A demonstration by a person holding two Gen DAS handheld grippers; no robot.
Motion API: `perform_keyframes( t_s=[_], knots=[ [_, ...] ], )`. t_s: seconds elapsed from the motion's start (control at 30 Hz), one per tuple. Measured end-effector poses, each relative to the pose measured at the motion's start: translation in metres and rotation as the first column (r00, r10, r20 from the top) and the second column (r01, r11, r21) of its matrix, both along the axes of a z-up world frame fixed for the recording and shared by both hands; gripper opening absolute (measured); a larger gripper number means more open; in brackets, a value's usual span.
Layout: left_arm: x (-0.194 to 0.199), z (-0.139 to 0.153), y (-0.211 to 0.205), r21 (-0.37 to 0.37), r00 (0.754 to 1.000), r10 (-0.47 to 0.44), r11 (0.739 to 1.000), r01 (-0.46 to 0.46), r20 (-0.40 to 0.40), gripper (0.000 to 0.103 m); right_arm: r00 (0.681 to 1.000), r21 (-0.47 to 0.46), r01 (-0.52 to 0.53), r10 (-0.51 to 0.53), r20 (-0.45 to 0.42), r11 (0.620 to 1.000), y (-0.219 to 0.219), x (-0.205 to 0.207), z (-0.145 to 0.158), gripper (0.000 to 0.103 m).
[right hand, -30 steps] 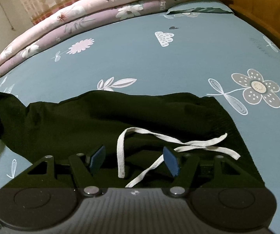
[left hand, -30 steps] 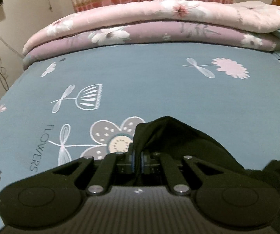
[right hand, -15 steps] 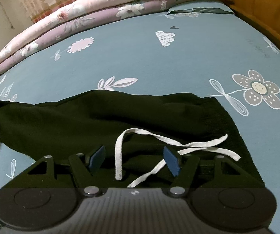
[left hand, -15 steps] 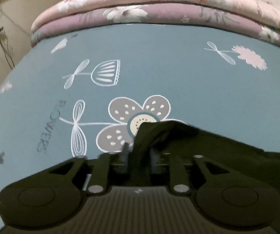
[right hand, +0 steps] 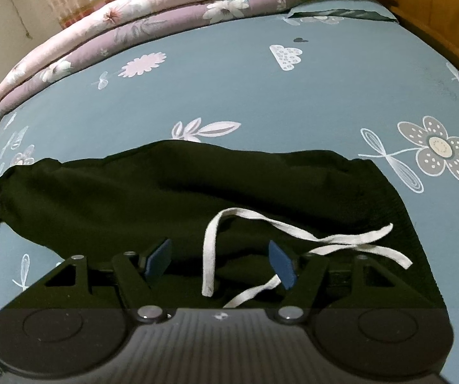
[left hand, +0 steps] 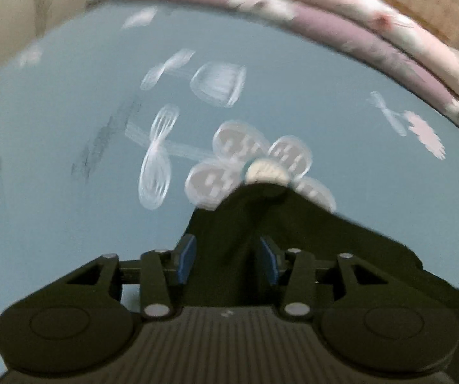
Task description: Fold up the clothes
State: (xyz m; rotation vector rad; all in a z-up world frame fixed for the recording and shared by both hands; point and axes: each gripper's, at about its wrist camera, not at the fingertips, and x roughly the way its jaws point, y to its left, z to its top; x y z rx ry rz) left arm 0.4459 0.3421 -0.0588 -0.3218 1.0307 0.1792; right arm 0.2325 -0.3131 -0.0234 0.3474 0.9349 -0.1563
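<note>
Black shorts (right hand: 197,192) lay flat on the bed (right hand: 229,96); your left gripper (left hand: 228,257) had just been opening, cloth loose between its jaws, right gripper (right hand: 220,260) open over the drawstring (right hand: 293,233), so the laying-out step looked finished, next regrasp for a fold.

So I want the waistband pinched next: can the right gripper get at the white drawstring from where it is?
Probably yes: the right gripper stands open over the black garment, with the white drawstring lying uncovered between its jaws.
</note>
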Motion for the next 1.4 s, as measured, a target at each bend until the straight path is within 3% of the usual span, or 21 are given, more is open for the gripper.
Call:
perform_keyframes(
  t_s=[0.13, 0.3, 0.5, 0.67, 0.73, 0.87, 1.13, 1.23, 1.4],
  knots=[
    [-0.019, -0.019, 0.018, -0.113, 0.995, 0.091, 0.989, -0.095, -0.039, 0.044, 1.000, -0.002, 0.018, -0.018, -0.007, 1.000, -0.003, -0.002, -0.001, 0.072],
    [-0.038, -0.031, 0.035, -0.265, 0.988, 0.154, 0.951, -0.157, -0.033, 0.047, 1.000, -0.010, 0.020, -0.020, -0.017, 1.000, 0.000, 0.000, -0.001, 0.072],
    [-0.057, -0.030, 0.056, -0.339, 0.977, 0.212, 0.918, -0.206, -0.020, 0.050, 1.000, -0.037, -0.012, 0.011, -0.019, 0.999, 0.010, -0.001, 0.004, 0.073],
    [-0.056, -0.064, 0.064, -0.493, 0.978, 0.206, 0.848, -0.195, -0.032, 0.054, 1.000, -0.037, -0.003, 0.002, -0.027, 0.999, 0.014, 0.002, 0.005, 0.074],
    [-0.053, -0.070, 0.066, -0.536, 0.978, 0.210, 0.827, -0.171, 0.013, 0.060, 1.000, -0.045, -0.009, 0.007, -0.026, 0.999, 0.019, 0.003, 0.008, 0.074],
    [-0.040, -0.075, 0.074, -0.586, 0.970, 0.222, 0.800, -0.127, 0.093, 0.061, 1.000, -0.072, -0.023, 0.022, -0.018, 0.997, 0.031, 0.001, 0.016, 0.074],
    [-0.001, -0.089, 0.089, -0.702, 0.942, 0.282, 0.708, -0.077, 0.181, 0.061, 1.000, -0.103, -0.005, 0.003, -0.021, 0.995, 0.044, -0.003, 0.030, 0.075],
    [0.013, -0.089, 0.090, -0.705, 0.935, 0.288, 0.706, -0.061, 0.207, 0.061, 1.000, -0.121, -0.012, 0.009, -0.027, 0.993, 0.051, 0.000, 0.033, 0.075],
    [0.019, -0.086, 0.090, -0.648, 0.933, 0.281, 0.758, -0.073, 0.223, 0.059, 0.999, -0.133, -0.023, 0.018, -0.037, 0.991, 0.057, 0.005, 0.032, 0.076]
  ],
)
